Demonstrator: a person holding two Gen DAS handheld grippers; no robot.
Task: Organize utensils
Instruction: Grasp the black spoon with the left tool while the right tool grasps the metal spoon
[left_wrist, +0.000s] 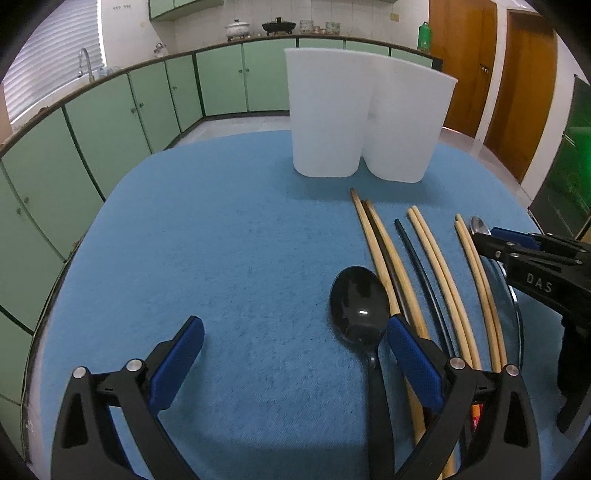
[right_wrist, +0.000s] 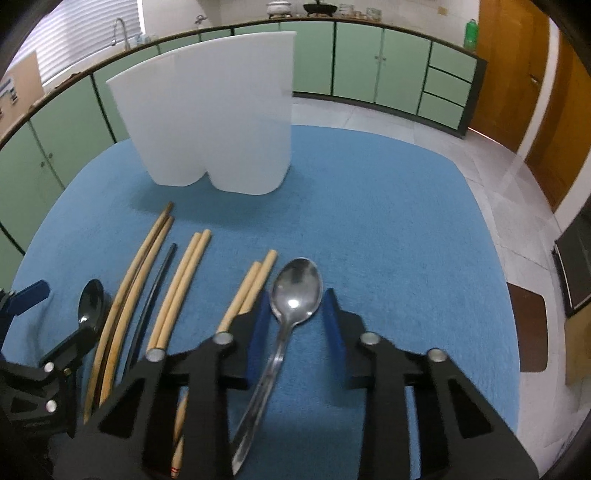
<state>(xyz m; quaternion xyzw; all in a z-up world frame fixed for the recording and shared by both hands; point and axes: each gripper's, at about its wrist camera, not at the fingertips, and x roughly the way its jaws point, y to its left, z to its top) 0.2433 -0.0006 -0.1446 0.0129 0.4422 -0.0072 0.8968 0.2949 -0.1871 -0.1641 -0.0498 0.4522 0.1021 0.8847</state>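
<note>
Your right hand-held gripper (right_wrist: 295, 314) straddles the steel spoon (right_wrist: 295, 291), pads spread, not touching. Your left hand-held gripper (left_wrist: 295, 339) is spread; black spoon (left_wrist: 358, 302) lies inside, holder (left_wrist: 365, 114) at 12 o'clock.

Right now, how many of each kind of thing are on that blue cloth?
Pale wooden chopsticks: 6
Black chopstick: 1
Black spoon: 1
Silver spoon: 1
White holder: 1
Total: 10 (another dark stick may hide between the leftmost pair; I cannot tell)
</note>
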